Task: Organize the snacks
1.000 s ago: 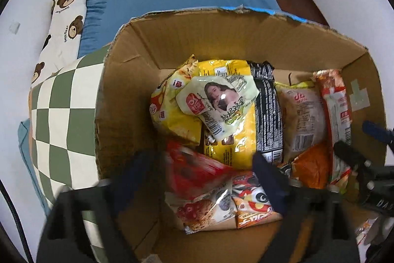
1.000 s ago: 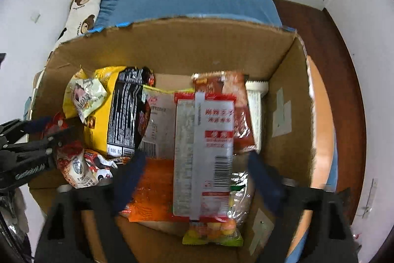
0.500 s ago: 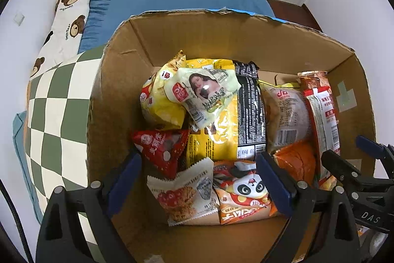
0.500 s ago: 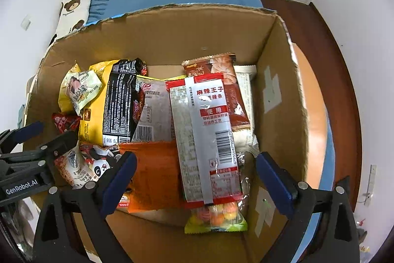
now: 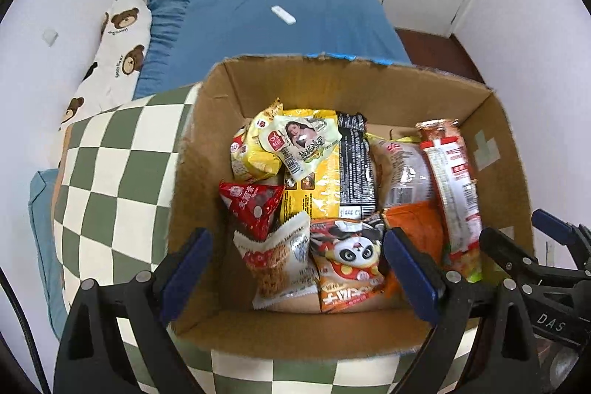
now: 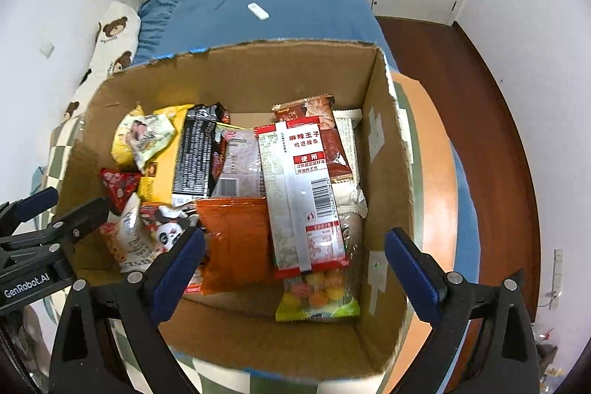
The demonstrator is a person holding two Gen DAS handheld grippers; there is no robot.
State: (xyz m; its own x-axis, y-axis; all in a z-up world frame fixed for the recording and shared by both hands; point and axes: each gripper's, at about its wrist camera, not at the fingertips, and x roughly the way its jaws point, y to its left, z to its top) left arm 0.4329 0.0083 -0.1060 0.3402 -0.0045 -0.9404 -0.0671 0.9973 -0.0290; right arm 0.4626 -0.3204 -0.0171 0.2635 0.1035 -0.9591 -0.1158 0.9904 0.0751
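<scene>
From my remote seat, the yellow packet (image 5: 314,187) lies half-covered by a pale green pouch (image 5: 301,144) and a black packet (image 5: 356,168) in the cardboard box (image 5: 332,87). The candy bag (image 6: 317,298) shows only its lower end beneath the red-and-white packet (image 6: 303,194). Print on most wrappers is too small for me to read.

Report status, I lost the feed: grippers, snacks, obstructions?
Left gripper and right gripper open, empty. Snacks packed in cardboard box. Nothing blocking.

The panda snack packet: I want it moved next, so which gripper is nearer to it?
Left. The left gripper hangs open right above the panda snack packet; the right gripper is off to its side, over the orange packet.
</scene>
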